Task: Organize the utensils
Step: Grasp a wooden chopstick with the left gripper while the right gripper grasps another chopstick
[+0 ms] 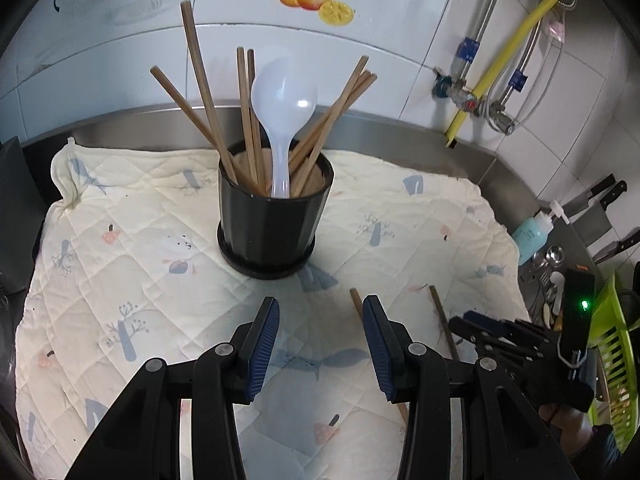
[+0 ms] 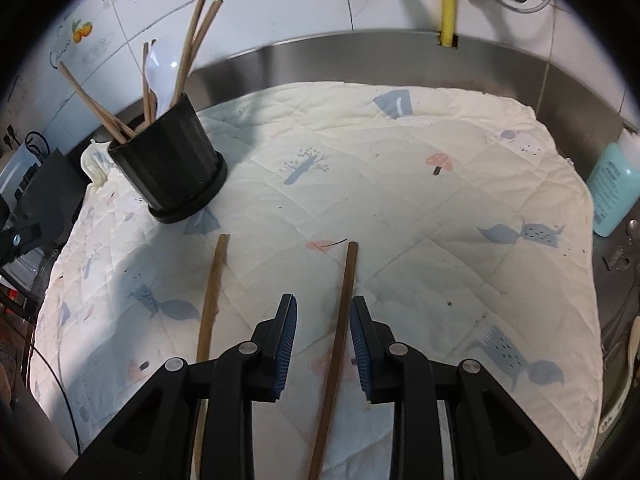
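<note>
A black utensil cup (image 1: pixel 274 222) stands on the quilted cloth (image 1: pixel 160 272) and holds several wooden chopsticks (image 1: pixel 200 80) and a white plastic spoon (image 1: pixel 282 112). It also shows in the right wrist view (image 2: pixel 168 168) at the left. Two loose chopsticks lie on the cloth: one (image 2: pixel 212 300) left of my right gripper, the other (image 2: pixel 338 340) between its fingers, close to the right finger. My right gripper (image 2: pixel 323 312) is open around that chopstick. My left gripper (image 1: pixel 320 312) is open and empty, in front of the cup. Both loose chopsticks show partly in the left wrist view (image 1: pixel 442 320).
A steel counter rim (image 2: pixel 360 52) runs behind the cloth below a tiled wall. A blue soap bottle (image 2: pixel 612 192) stands at the right edge. Knives (image 1: pixel 600 200), a green rack (image 1: pixel 612 352) and steel utensils (image 1: pixel 550 272) sit at the right. Black equipment (image 2: pixel 44 196) sits at the left.
</note>
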`<state>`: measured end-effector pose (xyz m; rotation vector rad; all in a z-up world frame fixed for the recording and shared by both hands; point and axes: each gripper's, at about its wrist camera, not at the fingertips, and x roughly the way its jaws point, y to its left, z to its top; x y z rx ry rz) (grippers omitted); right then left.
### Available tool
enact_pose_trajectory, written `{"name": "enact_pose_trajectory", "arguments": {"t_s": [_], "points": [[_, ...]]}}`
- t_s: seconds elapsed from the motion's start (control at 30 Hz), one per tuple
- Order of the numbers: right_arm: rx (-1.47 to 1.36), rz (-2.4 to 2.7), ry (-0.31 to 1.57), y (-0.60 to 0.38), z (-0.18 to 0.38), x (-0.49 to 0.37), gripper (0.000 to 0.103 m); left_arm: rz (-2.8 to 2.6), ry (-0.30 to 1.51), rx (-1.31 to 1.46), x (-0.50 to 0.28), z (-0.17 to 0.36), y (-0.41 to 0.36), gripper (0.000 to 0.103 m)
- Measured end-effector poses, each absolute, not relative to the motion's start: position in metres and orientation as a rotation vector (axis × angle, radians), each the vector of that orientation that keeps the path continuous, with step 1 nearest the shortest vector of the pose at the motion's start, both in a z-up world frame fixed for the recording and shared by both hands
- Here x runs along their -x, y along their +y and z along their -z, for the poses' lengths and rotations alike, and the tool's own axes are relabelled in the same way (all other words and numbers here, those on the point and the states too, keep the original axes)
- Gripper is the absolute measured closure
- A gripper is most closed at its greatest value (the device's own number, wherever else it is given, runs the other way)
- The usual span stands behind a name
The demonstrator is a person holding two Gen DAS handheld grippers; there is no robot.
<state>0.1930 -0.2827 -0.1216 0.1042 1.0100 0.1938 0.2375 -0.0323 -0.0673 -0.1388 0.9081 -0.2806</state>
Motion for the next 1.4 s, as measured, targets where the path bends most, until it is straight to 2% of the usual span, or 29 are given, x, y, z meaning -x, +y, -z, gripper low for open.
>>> {"name": "enact_pose_trajectory", "arguments": {"t_s": [0.43,0.77,0.87,1.03,1.4], "points": [[-0.095,-0.146,1.062,-0.284,0.143,-0.216,0.092,0.358,0.965,0.085,-0.254,0.088,-0.064,0.056],[-0.116,-0.141,1.036,-0.296,0.138,-0.212,0.093,0.410,1.093,0.084,-0.282,0.130,-0.100,0.057],[-0.128,-0.141,1.021,-0.300,0.131,-0.209,0.093,0.398,1.123,0.068,-0.291,0.146,-0.109,0.059],[-0.135,-0.145,0.991,-0.302,0.121,-0.204,0.093,0.409,1.158,0.057,-0.304,0.165,-0.121,0.071],[-0.151,-0.148,0.944,-0.307,0.106,-0.195,0.093,0.374,1.190,0.027,-0.316,0.185,-0.137,0.083]]}}
